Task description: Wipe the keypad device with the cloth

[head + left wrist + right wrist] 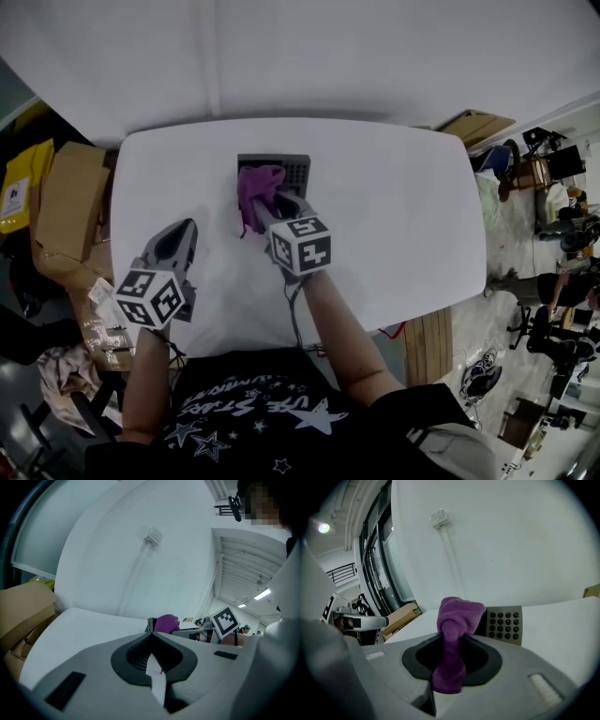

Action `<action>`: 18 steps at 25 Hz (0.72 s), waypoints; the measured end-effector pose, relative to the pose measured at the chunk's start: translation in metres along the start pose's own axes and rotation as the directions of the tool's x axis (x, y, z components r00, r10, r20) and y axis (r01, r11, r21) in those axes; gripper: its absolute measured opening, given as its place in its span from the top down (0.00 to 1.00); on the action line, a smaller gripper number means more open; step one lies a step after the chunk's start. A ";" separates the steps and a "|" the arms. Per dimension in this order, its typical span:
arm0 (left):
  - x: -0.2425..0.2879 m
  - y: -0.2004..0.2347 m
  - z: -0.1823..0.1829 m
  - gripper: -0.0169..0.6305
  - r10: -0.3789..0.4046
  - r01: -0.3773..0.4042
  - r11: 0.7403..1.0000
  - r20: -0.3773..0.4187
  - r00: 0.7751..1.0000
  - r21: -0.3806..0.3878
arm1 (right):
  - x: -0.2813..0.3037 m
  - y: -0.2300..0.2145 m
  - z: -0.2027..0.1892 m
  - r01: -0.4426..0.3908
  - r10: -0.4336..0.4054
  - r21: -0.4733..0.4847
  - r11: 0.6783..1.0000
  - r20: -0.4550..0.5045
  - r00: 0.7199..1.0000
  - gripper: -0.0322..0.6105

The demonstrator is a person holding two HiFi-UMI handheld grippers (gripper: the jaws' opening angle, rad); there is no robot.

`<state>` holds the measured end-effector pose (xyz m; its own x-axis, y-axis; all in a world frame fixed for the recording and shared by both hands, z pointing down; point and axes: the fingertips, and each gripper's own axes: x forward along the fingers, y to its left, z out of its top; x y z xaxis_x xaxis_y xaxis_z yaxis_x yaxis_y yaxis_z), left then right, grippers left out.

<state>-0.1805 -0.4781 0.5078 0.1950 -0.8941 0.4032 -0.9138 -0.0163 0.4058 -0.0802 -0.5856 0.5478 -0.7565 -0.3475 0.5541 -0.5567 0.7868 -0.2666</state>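
A grey keypad device (291,170) with dark round buttons lies flat on the white table (403,234), toward its far side. A purple cloth (255,192) covers the device's left part. My right gripper (269,208) is shut on the cloth, which bunches up between its jaws in the right gripper view (454,634) with the keypad (504,623) just behind. My left gripper (180,234) is shut with nothing in it, low over the table to the left of the device. From the left gripper view the cloth (166,623) shows ahead to the right.
Cardboard boxes (66,211) and a yellow bag (21,183) stand off the table's left edge. Chairs and clutter (553,234) fill the floor on the right. A white wall (140,550) runs behind the table.
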 end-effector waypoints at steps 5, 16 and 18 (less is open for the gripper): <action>0.006 0.002 -0.005 0.96 0.001 -0.002 1.000 -0.016 1.000 -0.012 | 0.010 0.002 0.002 -0.020 0.020 -0.023 1.000 -0.004 1.000 0.79; 0.013 0.004 -0.014 0.96 -0.009 0.008 1.000 -0.043 0.999 -0.022 | 0.014 -0.020 0.003 0.030 -0.030 -0.011 0.999 -0.006 1.000 0.79; 0.012 0.003 -0.015 0.96 -0.010 0.009 1.000 -0.046 0.999 -0.022 | 0.010 -0.028 0.002 0.044 -0.044 0.003 0.999 -0.002 0.999 0.79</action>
<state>-0.1754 -0.4822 0.5264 0.2204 -0.8726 0.4360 -0.9040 -0.0148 0.4273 -0.0730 -0.6117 0.5595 -0.7303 -0.3810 0.5670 -0.5907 0.7691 -0.2440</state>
